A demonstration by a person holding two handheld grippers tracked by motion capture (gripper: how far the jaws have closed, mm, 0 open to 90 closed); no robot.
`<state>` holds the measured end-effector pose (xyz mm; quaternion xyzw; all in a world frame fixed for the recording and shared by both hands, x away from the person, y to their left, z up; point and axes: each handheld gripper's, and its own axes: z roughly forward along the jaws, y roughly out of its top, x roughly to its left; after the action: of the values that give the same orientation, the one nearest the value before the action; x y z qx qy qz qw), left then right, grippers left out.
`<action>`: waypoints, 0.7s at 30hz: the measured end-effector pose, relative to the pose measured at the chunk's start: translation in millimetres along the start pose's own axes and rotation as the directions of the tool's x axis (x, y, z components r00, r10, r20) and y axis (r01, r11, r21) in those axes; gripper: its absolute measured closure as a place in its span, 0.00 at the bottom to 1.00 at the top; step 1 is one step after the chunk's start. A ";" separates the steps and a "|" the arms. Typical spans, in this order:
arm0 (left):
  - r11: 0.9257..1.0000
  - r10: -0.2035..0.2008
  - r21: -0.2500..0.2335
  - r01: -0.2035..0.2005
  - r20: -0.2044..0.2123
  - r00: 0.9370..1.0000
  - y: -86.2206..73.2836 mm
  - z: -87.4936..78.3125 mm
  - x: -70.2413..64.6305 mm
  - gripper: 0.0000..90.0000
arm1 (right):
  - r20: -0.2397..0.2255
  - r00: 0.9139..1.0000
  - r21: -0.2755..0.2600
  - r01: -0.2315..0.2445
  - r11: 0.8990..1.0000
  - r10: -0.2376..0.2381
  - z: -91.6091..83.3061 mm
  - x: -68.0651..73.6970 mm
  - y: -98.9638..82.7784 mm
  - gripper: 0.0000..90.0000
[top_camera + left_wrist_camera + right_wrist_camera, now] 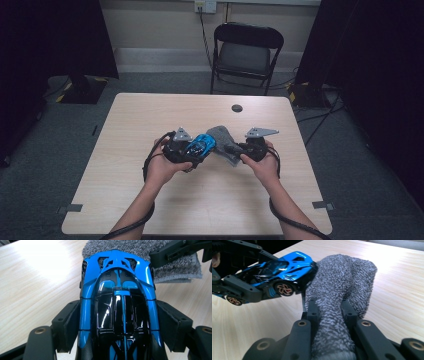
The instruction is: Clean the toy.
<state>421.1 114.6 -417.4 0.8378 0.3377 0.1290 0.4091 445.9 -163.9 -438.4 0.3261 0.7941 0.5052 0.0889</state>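
Note:
A shiny blue and black toy car (199,146) is clamped by its sides between the jaws of my left gripper (196,150) and held above the middle of the table. In the left gripper view the car (117,305) points away, its nose against a grey fluffy cloth (172,267). My right gripper (234,149) is shut on that grey cloth (222,136). In the right gripper view the cloth (339,290) bunches up between the jaws of the right gripper (329,307), and the car (283,271) touches it from the left.
The light wooden table (150,115) has a dark round hole cap (237,108) near its far edge. A black folding chair (245,52) stands behind the table, with cables on the grey floor to the right.

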 end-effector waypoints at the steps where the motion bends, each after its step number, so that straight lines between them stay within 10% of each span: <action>1: 1.000 0.002 0.002 -0.002 -0.002 1.000 -0.2 -0.3 0.7 0.29 | -0.006 1.000 0.002 0.001 1.000 -0.001 1.5 1.2 -0.3 0.83; 21: 1.000 -0.021 -0.016 0.021 0.003 1.000 4.9 2.0 0.5 0.29 | -0.066 0.998 0.022 0.005 1.000 -0.004 13.1 12.5 -5.9 0.83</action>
<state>424.8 111.6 -414.9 0.8312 0.3448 0.1260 0.4175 439.9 -148.1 -447.4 0.3084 0.8028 0.5067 0.0603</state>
